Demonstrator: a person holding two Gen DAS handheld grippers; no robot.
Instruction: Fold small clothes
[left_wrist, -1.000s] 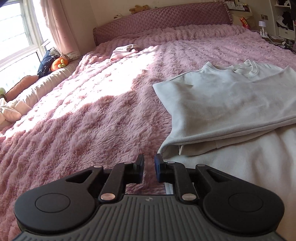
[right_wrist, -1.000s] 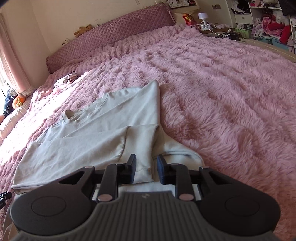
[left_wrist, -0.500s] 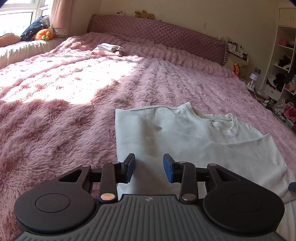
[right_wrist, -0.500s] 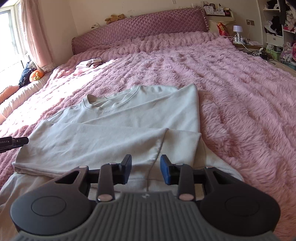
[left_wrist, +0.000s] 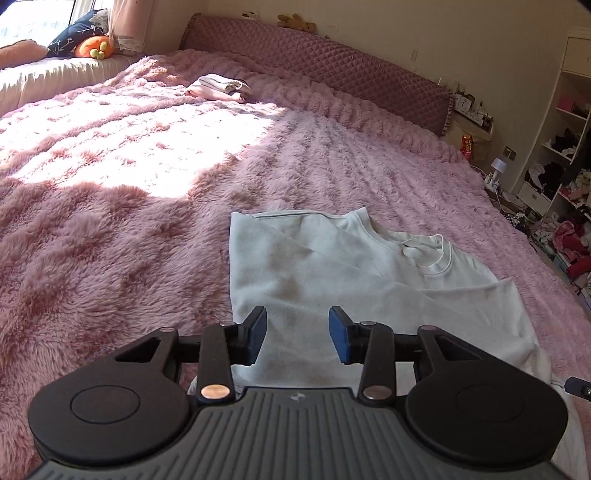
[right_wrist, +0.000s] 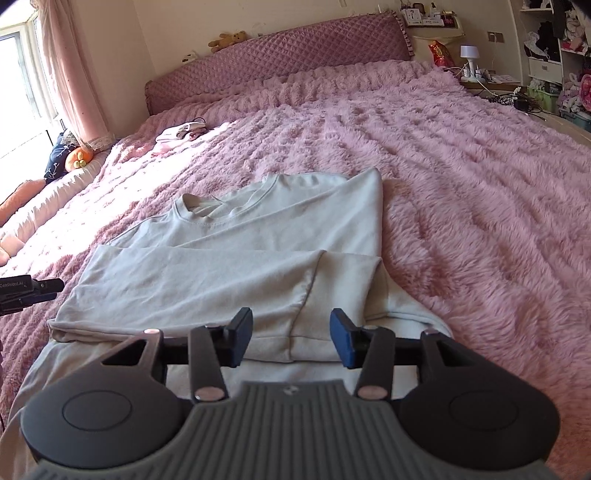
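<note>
with both tongs (left_wrist: 297, 334) (right_wrist: 291, 341) wide and empty over the pale sweatshirt (right_wrist: 236, 258), best pinching the hem evenly, folding flat.

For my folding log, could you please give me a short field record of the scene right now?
garment: pale sweatshirt, lying flat on the pink fluffy blanket
fold state: sleeves folded across the body, neckline away from the cameras
left hand-held gripper: open, above the sweatshirt, holding nothing
right hand-held gripper: open, over the folded sleeve cuffs
other clothes: small folded pile near the headboard
</note>
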